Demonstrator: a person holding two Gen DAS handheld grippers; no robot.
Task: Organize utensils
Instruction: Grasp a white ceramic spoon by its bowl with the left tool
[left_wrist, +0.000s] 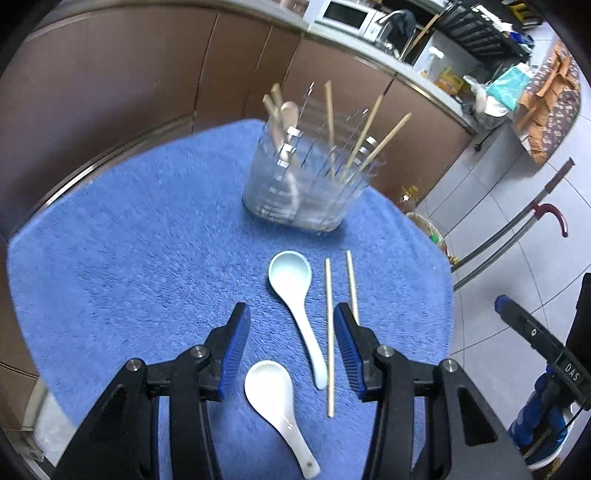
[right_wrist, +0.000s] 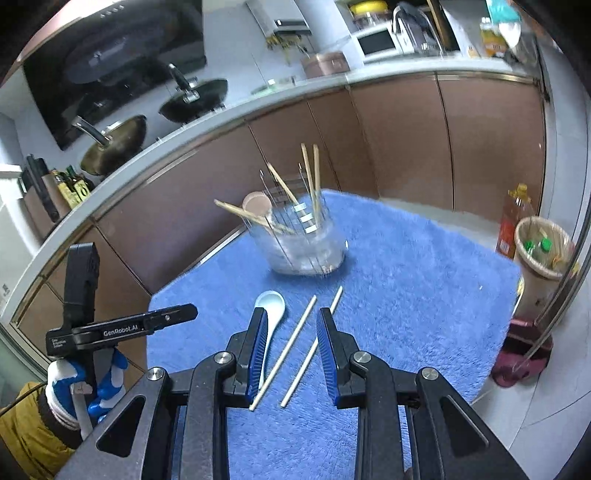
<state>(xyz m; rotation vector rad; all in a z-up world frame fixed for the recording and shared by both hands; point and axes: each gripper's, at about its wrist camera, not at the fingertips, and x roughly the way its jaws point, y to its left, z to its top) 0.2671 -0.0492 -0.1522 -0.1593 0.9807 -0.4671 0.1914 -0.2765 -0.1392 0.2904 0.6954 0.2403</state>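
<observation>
Both grippers, left (left_wrist: 291, 345) and right (right_wrist: 291, 352), hung open and empty near the holder (left_wrist: 306, 181); next, probably closing on a chopstick (right_wrist: 282, 352).

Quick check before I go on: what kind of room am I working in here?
Most likely a home kitchen. The right wrist view shows two woks on a stove under a range hood, a microwave on the counter, and brown cabinets behind the blue mat.

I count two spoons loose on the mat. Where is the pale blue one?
In the left wrist view the pale blue spoon lies mid-mat, bowl toward the clear holder, between the white spoon and the nearer chopstick.
</observation>
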